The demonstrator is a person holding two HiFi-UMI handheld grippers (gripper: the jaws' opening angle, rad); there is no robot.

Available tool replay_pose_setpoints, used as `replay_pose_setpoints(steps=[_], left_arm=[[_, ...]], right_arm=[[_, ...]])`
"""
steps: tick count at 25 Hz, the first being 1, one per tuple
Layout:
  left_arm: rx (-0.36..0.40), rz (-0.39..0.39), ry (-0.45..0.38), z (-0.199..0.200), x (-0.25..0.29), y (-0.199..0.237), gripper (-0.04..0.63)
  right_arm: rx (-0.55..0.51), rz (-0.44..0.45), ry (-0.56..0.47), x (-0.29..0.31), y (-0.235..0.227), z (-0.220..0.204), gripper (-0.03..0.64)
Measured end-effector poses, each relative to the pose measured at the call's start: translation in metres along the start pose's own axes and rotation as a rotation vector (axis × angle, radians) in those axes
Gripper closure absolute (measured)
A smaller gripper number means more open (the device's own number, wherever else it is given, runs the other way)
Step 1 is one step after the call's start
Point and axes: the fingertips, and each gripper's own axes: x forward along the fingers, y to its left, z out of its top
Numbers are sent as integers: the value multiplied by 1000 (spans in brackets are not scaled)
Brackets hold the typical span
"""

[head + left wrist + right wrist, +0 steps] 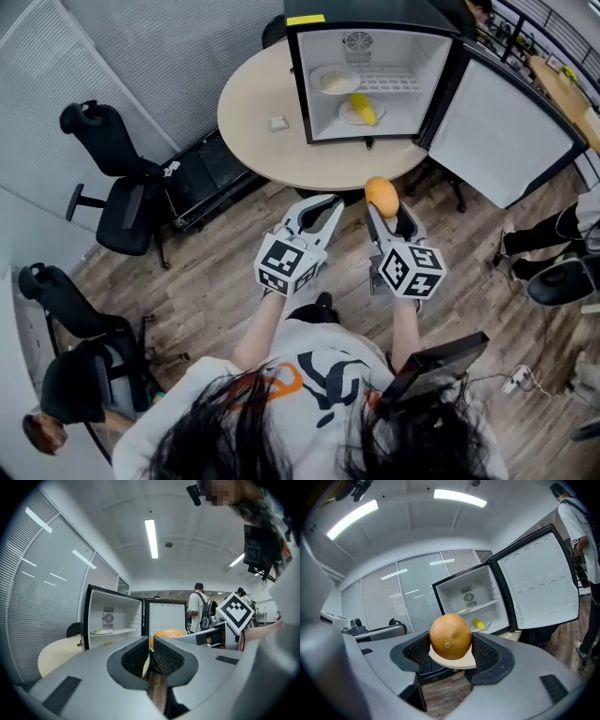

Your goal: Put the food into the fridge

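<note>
Over the floor [216,281], short of the table [262,122]: both grippers side by side, pointing toward the fridge [398,52].
Right gripper [383,208]: jaws set wide and clamped on an orange [381,195]; both pads press its flanks.
Orange: round, orange-brown, small dimple facing the right gripper's camera. Sits at the jaw tips, above the floor and just short of the table edge, outside the fridge.
Disc [459,660]: thin, pale, flat under the orange, between the same pads. Cannot tell whether the pads pinch it too.
Left gripper [330,208]: jaws drawn almost together, only a narrow slit between the pads. Nothing gripped that I can make out. Level with the right gripper and close beside it, not touching the orange.
Fridge: small, white inside, black outside, standing on the round table, open.
Door [502,131]: swung fully out to the right in the head view, white liner showing.
Upper shelf: plate [336,81] with something pale on it.
Fridge bottom: second plate [349,116] with a yellow item [364,108] on it.
Table: light wood, small white object [277,123] left of the fridge.
Chairs [117,187]: black office chairs at the left, well apart from the grippers.
Background, left gripper view: people [197,606] standing beyond the fridge.
</note>
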Motion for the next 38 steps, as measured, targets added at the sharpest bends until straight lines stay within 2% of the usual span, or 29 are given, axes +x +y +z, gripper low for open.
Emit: replay_pose_setpoints(steps=[7,15,21,25,30,38], left_arm=[[-24,-47,-2,-3,27,52,552],[-55,-123,22,-20,44,61,541],[-70,-146,29,-26,51,62,541],[-72,-144,46,-33,55,68,541],[-82,-104,40,-33,62,92,541],[-71,-95,59,-31,107,122,541]], right_arm=[[-7,-42,1,50,1,10,331],[-4,-113,6,64,-9,12,331],[4,-132,7,68,-16,14,331],[3,-131,22,79,-19,12,331],[0,-107,29,99,-22,15,331],[6,-99,14,143,-54,40,331]])
